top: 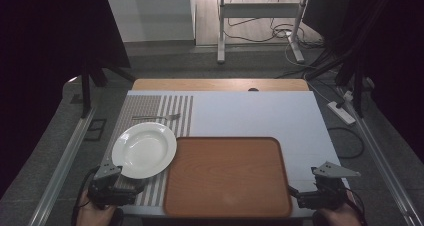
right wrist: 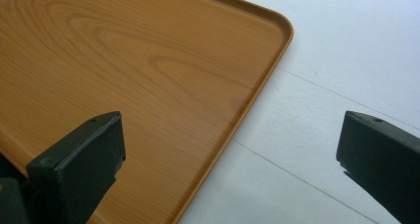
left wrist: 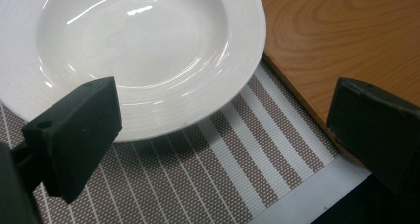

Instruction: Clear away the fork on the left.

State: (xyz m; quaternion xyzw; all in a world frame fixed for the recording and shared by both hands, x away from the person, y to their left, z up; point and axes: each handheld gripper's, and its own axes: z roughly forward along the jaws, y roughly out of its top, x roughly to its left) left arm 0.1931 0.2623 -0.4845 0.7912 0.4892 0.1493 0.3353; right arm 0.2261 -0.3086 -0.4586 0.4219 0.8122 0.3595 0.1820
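Note:
A white deep plate (top: 144, 150) (left wrist: 133, 45) rests on a striped brown-and-white placemat (top: 150, 106) (left wrist: 208, 174) at the left. A fork (top: 156, 117) lies on the mat just beyond the plate. A bare wooden tray (top: 227, 176) (right wrist: 124, 60) sits in the front middle of the table, touching the mat's right edge. My left gripper (top: 125, 187) (left wrist: 225, 105) hovers open at the plate's near rim with nothing between its jaws. My right gripper (top: 296, 193) (right wrist: 233, 130) is open and holds nothing; it stands at the tray's front right corner, one jaw over the tray and one over the white table cover.
A white cover (top: 250, 111) spreads over the table, with a wooden strip (top: 220, 84) at the far edge. Metal rails (top: 65, 156) run along both sides. A power strip (top: 341, 112) and cables lie on the floor to the right.

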